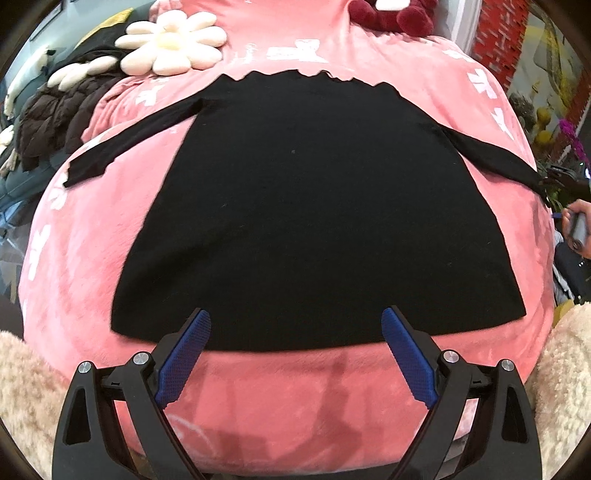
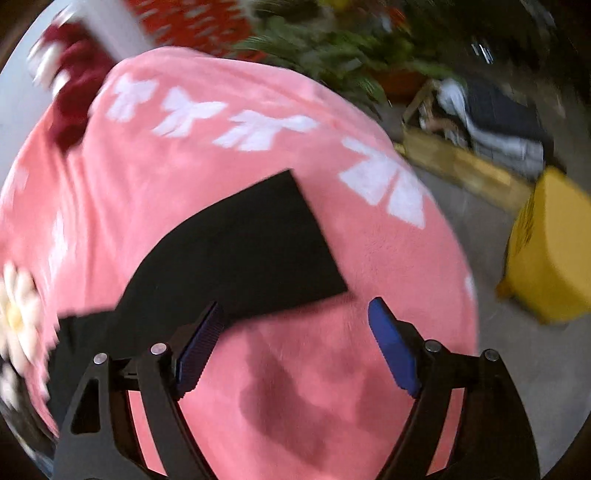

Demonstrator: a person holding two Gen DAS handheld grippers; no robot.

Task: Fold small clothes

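Black top [image 1: 306,206] flat — neckline away

A bed under a pink fleece blanket [image 1: 110,229] printed with white bows. On it a black long-sleeved top [image 1: 306,206] lies flat, sleeves spread to both sides. At the far end lie a white flower-shaped cushion [image 1: 171,42], a dark puffer jacket [image 1: 55,118] and a dark red plush [image 1: 395,14]

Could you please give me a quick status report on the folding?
Left hand-held gripper open at the black top's hem. Right hand-held gripper open, empty, near a sleeve. Top flat on the pink blanket. Nothing on it.
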